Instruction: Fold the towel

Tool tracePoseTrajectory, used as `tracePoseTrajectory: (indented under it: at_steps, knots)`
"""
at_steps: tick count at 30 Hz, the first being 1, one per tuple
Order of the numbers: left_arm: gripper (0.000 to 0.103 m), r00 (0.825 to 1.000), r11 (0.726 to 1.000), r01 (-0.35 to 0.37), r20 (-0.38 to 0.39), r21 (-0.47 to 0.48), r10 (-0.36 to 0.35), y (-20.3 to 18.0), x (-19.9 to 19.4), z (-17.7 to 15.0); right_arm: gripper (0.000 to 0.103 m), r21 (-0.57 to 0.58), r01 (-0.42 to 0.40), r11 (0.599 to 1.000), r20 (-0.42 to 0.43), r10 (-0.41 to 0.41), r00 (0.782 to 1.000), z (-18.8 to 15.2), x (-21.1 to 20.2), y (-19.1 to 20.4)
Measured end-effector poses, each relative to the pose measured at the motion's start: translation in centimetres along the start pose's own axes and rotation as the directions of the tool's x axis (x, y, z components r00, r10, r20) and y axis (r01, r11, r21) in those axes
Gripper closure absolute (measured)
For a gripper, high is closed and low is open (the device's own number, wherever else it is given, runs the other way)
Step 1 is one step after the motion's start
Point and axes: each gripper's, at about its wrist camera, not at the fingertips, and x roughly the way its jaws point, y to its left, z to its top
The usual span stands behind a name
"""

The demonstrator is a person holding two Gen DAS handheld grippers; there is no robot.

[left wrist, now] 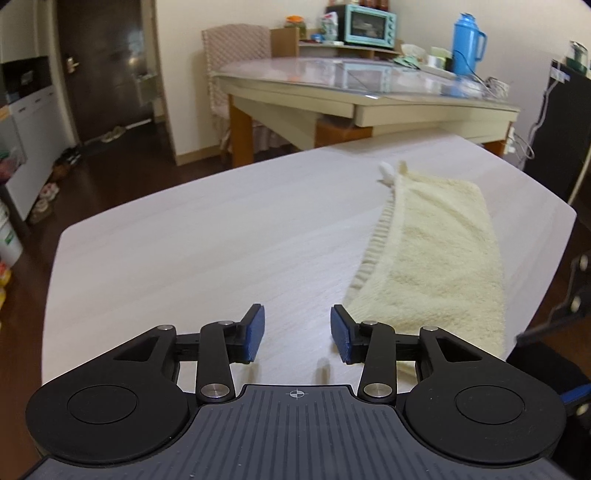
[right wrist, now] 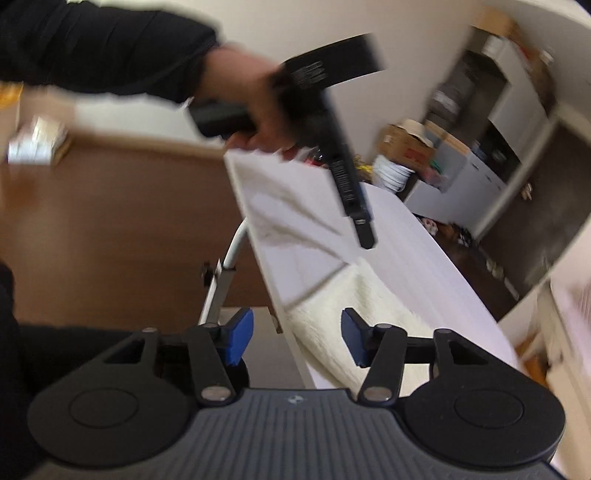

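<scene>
A cream towel (left wrist: 436,251) lies folded into a long strip on the right half of the white table (left wrist: 184,258). My left gripper (left wrist: 297,334) hovers low over the table just left of the towel's near corner. It is open, with only bare tabletop between its blue pads (left wrist: 341,338). In the blurred, rolled right wrist view, my right gripper (right wrist: 297,341) is open at the table's edge. The towel (right wrist: 369,314) lies in front of its right pad (right wrist: 352,341), and the pads do not press on it. A hand (right wrist: 255,107) holds the left gripper (right wrist: 365,236) above the table (right wrist: 424,251).
Behind the white table stands a glass-topped table (left wrist: 369,85) with a blue flask (left wrist: 467,44) and a teal oven (left wrist: 369,24). A padded chair (left wrist: 236,55) stands at its left. A metal table leg (right wrist: 229,266) and a brown panel (right wrist: 110,221) lie below the table's edge.
</scene>
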Motion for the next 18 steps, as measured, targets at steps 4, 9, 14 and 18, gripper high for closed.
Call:
tracePoseTrajectory:
  at_steps: [4, 9, 14, 18]
  knots:
    - [0.05, 1.0, 1.0, -0.001, 0.01, -0.029, 0.001, 0.7, -0.5, -0.8, 0.056, -0.056, 0.016, 0.998, -0.043, -0.019, 0.999, 0.0, 2.1, 0.6]
    - [0.046, 1.0, 1.0, 0.006, 0.025, -0.009, -0.006, 0.9, -0.7, -1.6, 0.063, -0.119, 0.048, 0.992, -0.058, -0.056, 0.997, -0.5, 3.7, 1.6]
    - [0.035, 0.996, 0.994, 0.043, 0.074, 0.1, -0.05, 0.1, -1.8, -2.4, 0.085, -0.055, 0.046, 0.997, -0.035, -0.048, 0.998, -0.8, 3.4, 0.5]
    - [0.028, 0.988, 0.962, 0.081, 0.107, 0.261, -0.112, -1.9, -2.9, -3.4, 0.095, 0.109, -0.055, 0.993, 0.021, 0.053, 0.998, -0.8, 1.2, -2.0]
